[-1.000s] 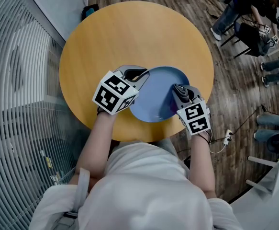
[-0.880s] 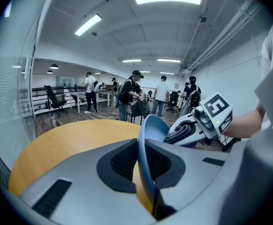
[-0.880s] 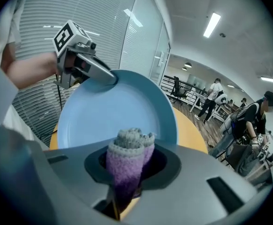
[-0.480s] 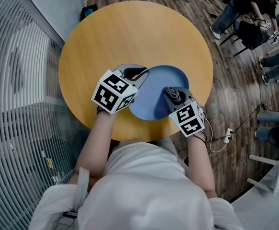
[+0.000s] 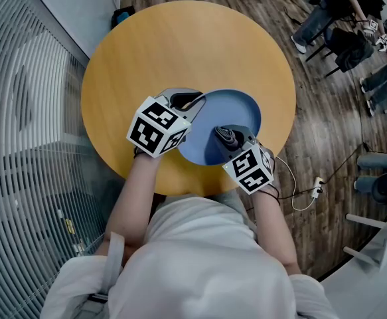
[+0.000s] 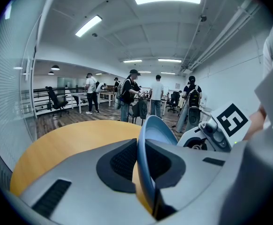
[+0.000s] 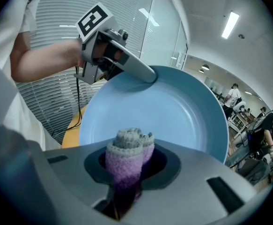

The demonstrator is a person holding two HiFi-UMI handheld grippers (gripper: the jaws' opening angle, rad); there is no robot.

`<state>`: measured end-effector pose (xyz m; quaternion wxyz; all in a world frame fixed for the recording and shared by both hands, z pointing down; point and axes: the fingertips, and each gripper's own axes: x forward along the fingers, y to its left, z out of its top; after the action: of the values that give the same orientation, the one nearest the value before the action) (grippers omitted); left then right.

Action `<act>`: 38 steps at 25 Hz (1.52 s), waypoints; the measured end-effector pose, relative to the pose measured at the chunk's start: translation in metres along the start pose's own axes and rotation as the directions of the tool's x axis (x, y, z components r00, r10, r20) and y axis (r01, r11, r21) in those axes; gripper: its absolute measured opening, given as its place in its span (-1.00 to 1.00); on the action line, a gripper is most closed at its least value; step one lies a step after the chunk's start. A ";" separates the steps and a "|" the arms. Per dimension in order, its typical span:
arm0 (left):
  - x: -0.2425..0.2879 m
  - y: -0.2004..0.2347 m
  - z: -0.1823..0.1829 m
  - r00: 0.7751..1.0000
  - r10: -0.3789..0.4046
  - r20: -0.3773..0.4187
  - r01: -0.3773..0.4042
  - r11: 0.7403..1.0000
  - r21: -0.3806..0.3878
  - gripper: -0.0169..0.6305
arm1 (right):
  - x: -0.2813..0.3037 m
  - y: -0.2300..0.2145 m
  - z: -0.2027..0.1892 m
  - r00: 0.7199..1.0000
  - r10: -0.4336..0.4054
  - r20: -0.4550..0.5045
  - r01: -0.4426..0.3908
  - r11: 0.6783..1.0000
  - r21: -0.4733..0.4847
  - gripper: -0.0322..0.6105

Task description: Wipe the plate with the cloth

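A blue plate [image 5: 230,117] is held tilted above the round wooden table [image 5: 180,45]. My left gripper [image 5: 192,101] is shut on the plate's left rim; in the left gripper view the rim [image 6: 144,172] runs edge-on between the jaws. My right gripper [image 5: 224,137] is shut on a folded cloth [image 7: 127,158], purple with a grey top. It sits over the plate's near part. The right gripper view has the cloth's end pointing at the plate's face [image 7: 169,111], and the left gripper [image 7: 151,77] clamps the far rim there.
The table's near edge [image 5: 180,185] lies just under both hands. Slatted blinds [image 5: 20,145] fill the left side. Several people [image 5: 352,5] and chairs occupy the wooden floor at the right, and a cable with a plug [image 5: 312,195] lies on the floor.
My right gripper with the cloth has slid leftward and toward me across the plate's near part. The left gripper and plate have stayed put.
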<state>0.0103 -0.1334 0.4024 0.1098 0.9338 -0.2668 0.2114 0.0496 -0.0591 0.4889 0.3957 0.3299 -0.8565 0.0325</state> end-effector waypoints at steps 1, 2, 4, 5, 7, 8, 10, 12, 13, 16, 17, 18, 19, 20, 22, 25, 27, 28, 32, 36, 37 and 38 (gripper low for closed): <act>0.000 0.000 0.000 1.000 0.001 0.000 -0.001 1.000 0.000 -0.86 | 0.002 0.003 0.001 1.000 0.007 0.001 -0.007 1.000 -0.004 -0.62; 0.000 0.001 0.000 1.000 0.001 0.001 -0.001 1.000 -0.001 -0.86 | 0.004 0.006 0.003 1.000 0.014 0.003 -0.014 1.000 -0.007 -0.62; 0.000 0.002 -0.001 1.000 0.002 0.002 -0.002 1.000 -0.002 -0.86 | 0.008 0.012 0.006 1.000 0.030 0.008 -0.030 0.999 -0.013 -0.62; 0.000 0.002 -0.002 1.000 0.001 0.003 -0.001 1.000 -0.003 -0.86 | 0.009 0.015 0.008 0.999 0.038 0.012 -0.038 0.999 -0.015 -0.62; 0.001 -0.001 -0.001 1.000 -0.002 0.004 0.002 1.000 -0.003 -0.86 | 0.010 0.021 0.011 0.998 0.056 0.018 -0.056 0.998 -0.026 -0.62; 0.002 -0.003 0.000 1.000 -0.003 0.003 0.003 1.000 -0.002 -0.86 | 0.010 0.024 0.013 0.998 0.066 0.020 -0.065 0.997 -0.032 -0.62; 0.003 -0.005 0.002 1.000 -0.002 -0.001 0.002 1.000 0.001 -0.86 | 0.010 0.030 0.017 0.996 0.086 0.027 -0.085 0.996 -0.040 -0.62; 0.003 -0.006 0.004 1.000 -0.002 -0.001 0.002 1.000 0.003 -0.86 | 0.011 0.036 0.021 0.994 0.107 0.033 -0.105 0.993 -0.045 -0.62; 0.003 -0.007 0.003 1.000 -0.003 -0.001 0.003 1.000 0.005 -0.85 | 0.012 0.039 0.022 0.993 0.115 0.035 -0.113 0.992 -0.048 -0.62; 0.005 -0.009 0.000 1.000 -0.005 -0.001 0.005 1.000 0.010 -0.85 | 0.017 0.047 0.022 0.990 0.136 0.039 -0.134 0.989 -0.054 -0.62; 0.005 -0.010 0.000 1.000 -0.005 -0.001 0.005 1.000 0.010 -0.85 | 0.018 0.050 0.023 0.989 0.143 0.041 -0.141 0.988 -0.057 -0.62; 0.005 -0.010 -0.001 1.000 -0.006 -0.001 0.006 1.000 0.010 -0.85 | 0.019 0.052 0.024 0.988 0.149 0.043 -0.146 0.987 -0.059 -0.62; 0.004 -0.010 -0.001 1.000 -0.006 -0.001 0.006 1.000 0.010 -0.85 | 0.020 0.054 0.026 0.987 0.154 0.044 -0.151 0.986 -0.062 -0.62; 0.004 -0.009 -0.001 1.000 -0.007 -0.001 0.007 1.000 0.010 -0.85 | 0.021 0.056 0.029 0.986 0.160 0.046 -0.157 0.985 -0.066 -0.62; 0.003 -0.008 0.000 1.000 -0.009 -0.002 0.009 1.000 0.009 -0.85 | 0.024 0.060 0.034 0.984 0.171 0.047 -0.168 0.983 -0.075 -0.62; 0.004 -0.007 0.000 1.000 -0.013 -0.002 0.013 1.000 0.009 -0.85 | 0.026 0.066 0.041 0.981 0.187 0.049 -0.182 0.979 -0.091 -0.62; 0.004 -0.008 0.000 1.000 -0.015 -0.003 0.015 1.000 0.010 -0.85 | 0.027 0.070 0.043 0.979 0.196 0.051 -0.190 0.977 -0.099 -0.62; 0.005 -0.009 0.000 1.000 -0.015 -0.004 0.015 1.000 0.011 -0.85 | 0.027 0.072 0.044 0.978 0.200 0.054 -0.194 0.976 -0.102 -0.62; 0.006 -0.011 0.001 1.000 -0.020 -0.005 0.020 1.000 0.016 -0.85 | 0.027 0.076 0.051 0.974 0.216 0.066 -0.209 0.972 -0.104 -0.62; 0.007 -0.014 0.002 1.000 -0.028 -0.004 0.028 0.999 0.021 -0.85 | 0.023 0.078 0.060 0.964 0.239 0.113 -0.231 0.970 -0.074 -0.62; 0.007 -0.015 0.003 1.000 -0.029 -0.005 0.029 0.999 0.023 -0.85 | 0.022 0.078 0.062 0.962 0.245 0.124 -0.239 0.969 -0.065 -0.62; 0.006 -0.015 0.003 1.000 -0.029 -0.006 0.029 0.999 0.024 -0.85 | 0.021 0.078 0.063 0.959 0.251 0.130 -0.245 0.968 -0.060 -0.62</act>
<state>0.0245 -0.1249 0.4010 0.1023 0.9383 -0.2503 0.2156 -0.0480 -0.0297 0.4764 0.3362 0.2125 -0.9166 0.0406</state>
